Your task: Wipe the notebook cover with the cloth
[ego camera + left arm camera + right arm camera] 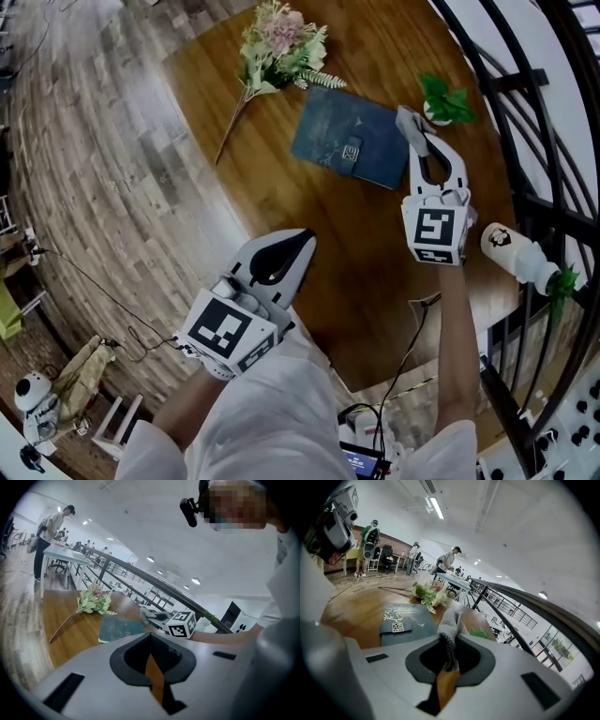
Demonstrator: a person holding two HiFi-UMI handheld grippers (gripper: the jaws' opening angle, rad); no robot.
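Grey cloth (407,122) sits pinched in the right gripper (418,142), so press it flat and slide gently over the blue notebook (349,138); the left gripper (302,242) is closed on nothing.

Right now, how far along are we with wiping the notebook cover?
Done: the cloth is picked up, pinched in the right claw. In hand: that claw sits at the right edge of the closed notebook; whether the cloth touches the cover, I cannot tell. Left: the wiping across the cover. The left claw is shut, empty, away from the notebook.
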